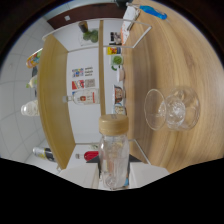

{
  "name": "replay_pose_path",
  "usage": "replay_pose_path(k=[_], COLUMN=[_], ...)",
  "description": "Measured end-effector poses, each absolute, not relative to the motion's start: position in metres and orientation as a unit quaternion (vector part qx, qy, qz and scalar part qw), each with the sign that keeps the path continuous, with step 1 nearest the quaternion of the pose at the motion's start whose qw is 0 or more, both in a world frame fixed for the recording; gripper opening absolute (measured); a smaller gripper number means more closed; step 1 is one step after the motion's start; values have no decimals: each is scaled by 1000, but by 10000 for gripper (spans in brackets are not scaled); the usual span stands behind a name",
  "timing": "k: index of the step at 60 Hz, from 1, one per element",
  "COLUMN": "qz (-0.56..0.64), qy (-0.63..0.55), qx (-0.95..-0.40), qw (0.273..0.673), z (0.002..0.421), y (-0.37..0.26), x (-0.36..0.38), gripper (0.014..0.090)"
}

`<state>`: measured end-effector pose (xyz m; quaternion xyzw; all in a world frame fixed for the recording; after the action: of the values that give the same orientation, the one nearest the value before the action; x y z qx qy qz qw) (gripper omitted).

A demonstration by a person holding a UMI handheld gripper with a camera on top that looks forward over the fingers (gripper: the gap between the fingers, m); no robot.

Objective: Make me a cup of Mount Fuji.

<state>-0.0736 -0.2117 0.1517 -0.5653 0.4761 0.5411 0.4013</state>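
The view is turned on its side; a wooden table top (170, 85) runs up the right-hand part of it, and a white wall with wooden shelving (52, 100) fills the left. Just ahead of the gripper (114, 182) is a clear glass jar (114, 160) with a pale wooden lid (113, 124); the jar's lower part sits at the point where the gripper's fingers would be, but the fingers themselves are lost in the dark band below, so I cannot tell whether the jaws are apart or clamped on it. Beyond the jar and to its right, two stemmed cocktail glasses (172, 108) stand close together on the table; both are clear and look empty. On the shelving past the jar is a clear bottle with a red and white label (84, 97); further along are small colourful packets (116, 50) and a green plant (90, 35). A blue object (152, 12) lies at the far end of the table.
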Motion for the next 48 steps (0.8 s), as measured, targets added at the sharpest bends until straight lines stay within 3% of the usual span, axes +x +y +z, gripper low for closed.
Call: replay_pose_path(k=[14,22,31,39,48], qz=[633,640,628,585,431], qy=[538,552,543,480,311], qx=[-442,-428,-452,-532,-672], qw=[337,321,326,380,516], z=[160,153,152,173,211], y=[-204,-204,-204,-207,-210], x=[-65,-62,-63,-72,-81], gripper=[405,403,402,404,405])
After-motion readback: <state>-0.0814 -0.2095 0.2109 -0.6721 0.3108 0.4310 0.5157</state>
